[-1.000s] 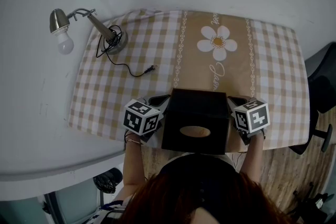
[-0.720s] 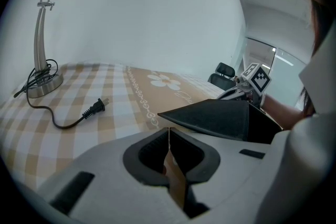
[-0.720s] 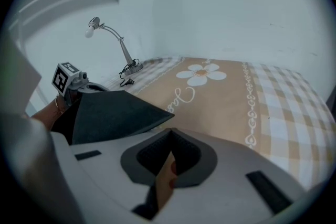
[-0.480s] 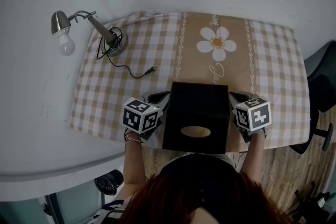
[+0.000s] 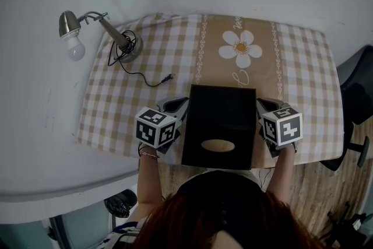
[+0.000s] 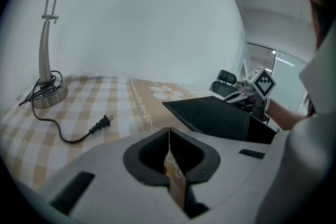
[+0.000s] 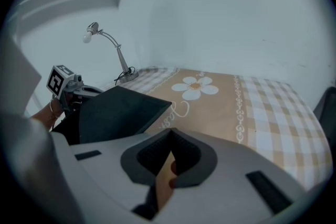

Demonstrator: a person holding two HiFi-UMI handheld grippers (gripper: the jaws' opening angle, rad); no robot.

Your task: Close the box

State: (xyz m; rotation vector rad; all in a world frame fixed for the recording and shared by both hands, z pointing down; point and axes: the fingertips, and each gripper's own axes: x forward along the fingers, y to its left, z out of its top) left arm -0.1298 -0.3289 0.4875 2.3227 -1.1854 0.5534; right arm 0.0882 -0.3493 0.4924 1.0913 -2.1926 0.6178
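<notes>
The black box (image 5: 220,125) sits at the counter's (image 5: 52,148) near edge between the left gripper (image 5: 173,105) and right gripper (image 5: 266,105), both jaws clenched empty.

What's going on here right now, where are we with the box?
A person holds the left tongs and the right tongs on either side of a black box on the checked tablecloth. Both tongs look shut, and neither is clamped on any part of the box. The lid is nearly level, but its far edge looks slightly raised, so the box is not yet fully closed. A desk lamp stands off to the left.
</notes>
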